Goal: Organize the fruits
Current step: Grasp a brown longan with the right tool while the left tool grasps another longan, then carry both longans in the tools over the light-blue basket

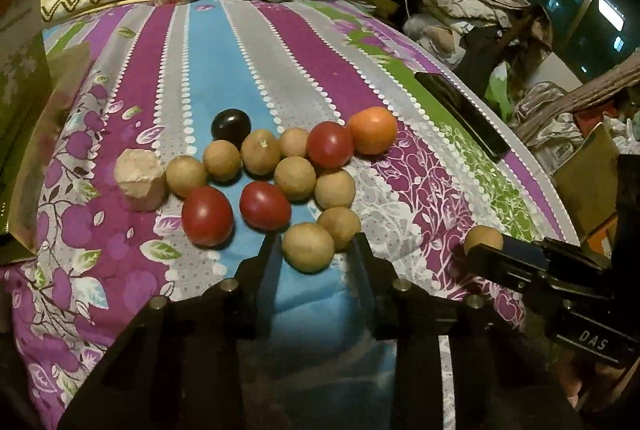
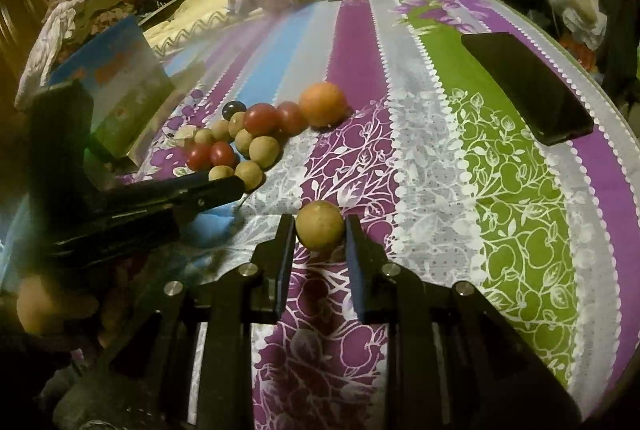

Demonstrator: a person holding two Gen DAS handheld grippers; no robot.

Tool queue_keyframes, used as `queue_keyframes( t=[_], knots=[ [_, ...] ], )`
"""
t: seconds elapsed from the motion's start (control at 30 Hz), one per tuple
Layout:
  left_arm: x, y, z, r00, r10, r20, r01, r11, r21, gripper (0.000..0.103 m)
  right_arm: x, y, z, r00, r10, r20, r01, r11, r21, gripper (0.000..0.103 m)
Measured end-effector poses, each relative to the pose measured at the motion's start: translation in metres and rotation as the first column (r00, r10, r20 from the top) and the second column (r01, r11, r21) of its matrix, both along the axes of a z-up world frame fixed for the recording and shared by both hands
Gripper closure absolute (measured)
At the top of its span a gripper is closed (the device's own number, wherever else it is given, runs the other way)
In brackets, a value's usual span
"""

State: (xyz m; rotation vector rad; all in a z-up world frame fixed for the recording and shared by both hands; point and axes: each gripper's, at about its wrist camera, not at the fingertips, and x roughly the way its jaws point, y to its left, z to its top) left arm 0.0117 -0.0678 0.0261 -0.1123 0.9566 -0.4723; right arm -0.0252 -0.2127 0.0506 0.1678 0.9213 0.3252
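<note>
While the right tongs [image 2: 320, 230] hold one brown ball [image 2: 320, 226] tight, away from the pile, the left tongs [image 1: 316, 248] sit narrow around another brown ball [image 1: 308, 247] at the near edge of the pile. I cannot tell if the pads press it yet. Both balls look like the same kind of fruit, so maybe they go together in their own group. Behind them on the bed [image 1: 224, 42] lie more brown balls, red tomatoes [image 1: 207, 216], a dark plum [image 1: 231, 125] and an orange [image 1: 372, 130], all touching. A phone [image 2: 528, 86] lies farther off.
</note>
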Motion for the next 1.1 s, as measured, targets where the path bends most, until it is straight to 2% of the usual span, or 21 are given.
queue_keyframes(
  t=[0.1,0.37,0.57,0.73,0.87,1.1],
  knots=[
    [-0.003,0.002,0.002,1.0,0.006,0.009,-0.006,1.0,0.011,0.077,0.001,-0.001,0.001,1.0,-0.004,0.001,0.004,1.0,0.0,0.078],
    [-0.017,0.014,0.013,0.998,0.042,0.035,-0.042,0.999,0.006,0.077,-0.002,0.002,0.009,1.0,-0.002,0.016,0.002,1.0,-0.01,0.078],
    [-0.037,0.036,0.051,0.989,0.134,0.059,-0.137,0.989,0.052,0.077,-0.004,0.011,0.034,0.998,-0.02,0.051,0.025,0.996,-0.089,0.078],
    [-0.058,0.072,0.095,0.961,0.248,0.119,-0.26,0.961,0.093,0.077,-0.005,0.026,0.064,0.997,-0.006,0.08,0.015,0.994,-0.106,0.078],
    [-0.069,0.107,0.126,0.93,0.339,0.143,-0.352,0.932,0.08,0.077,-0.008,0.052,0.094,0.993,0.035,0.112,-0.023,0.994,-0.103,0.078],
    [-0.094,0.157,0.168,0.88,0.434,0.195,-0.453,0.89,0.061,0.077,-0.012,0.106,0.131,0.98,0.135,0.149,-0.121,0.988,-0.098,0.078]
  ],
)
